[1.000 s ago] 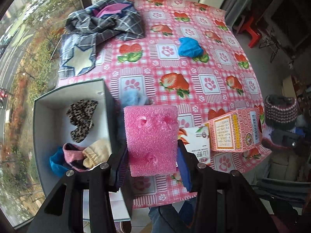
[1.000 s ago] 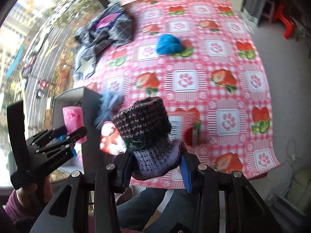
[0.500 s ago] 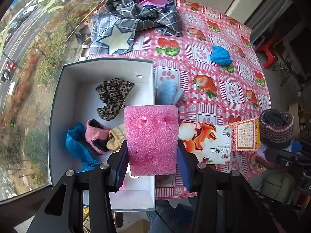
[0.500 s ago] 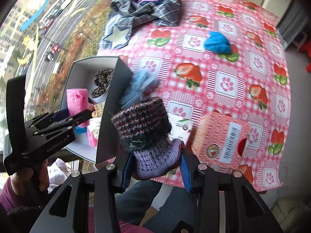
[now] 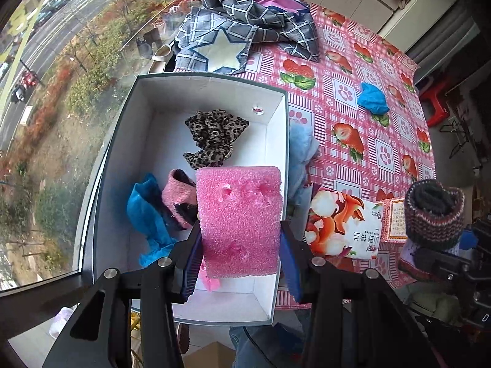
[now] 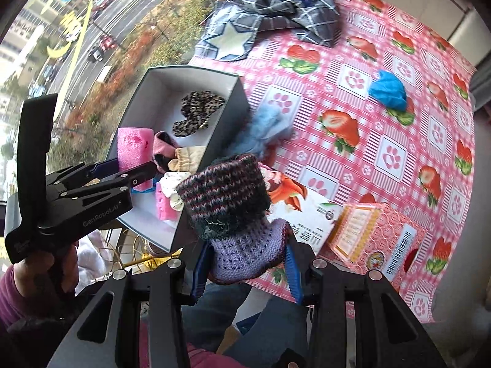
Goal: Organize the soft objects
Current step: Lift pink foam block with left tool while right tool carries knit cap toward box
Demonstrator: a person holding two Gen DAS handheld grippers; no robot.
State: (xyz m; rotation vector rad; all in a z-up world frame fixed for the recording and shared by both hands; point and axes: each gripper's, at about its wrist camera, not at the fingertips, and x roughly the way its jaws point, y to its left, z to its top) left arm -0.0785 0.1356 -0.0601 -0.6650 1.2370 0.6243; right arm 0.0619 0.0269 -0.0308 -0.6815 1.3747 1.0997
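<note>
My left gripper [image 5: 241,263] is shut on a pink sponge [image 5: 239,217] and holds it over the near right part of the white box [image 5: 129,116]. It also shows in the right wrist view [image 6: 122,168]. The box holds a leopard cloth [image 5: 214,135], a pink sock [image 5: 179,197] and a blue cloth [image 5: 147,214]. My right gripper [image 6: 247,271] is shut on a purple knitted sock [image 6: 233,211], held above the table's near edge, right of the box. A pale blue fluffy piece [image 5: 302,147] lies against the box's right wall. A blue cloth ball [image 5: 373,98] lies mid-table.
A paper packet [image 5: 340,224] and a pink carton [image 6: 374,239] lie near the front table edge. A plaid garment pile [image 5: 251,27] sits at the far left. The pink strawberry tablecloth [image 5: 383,153] covers the table. A window runs along the left.
My left gripper has carried the pink sponge leftward, from beside the box to over its inside. My right gripper keeps the knitted sock and has shifted slightly nearer the box.
</note>
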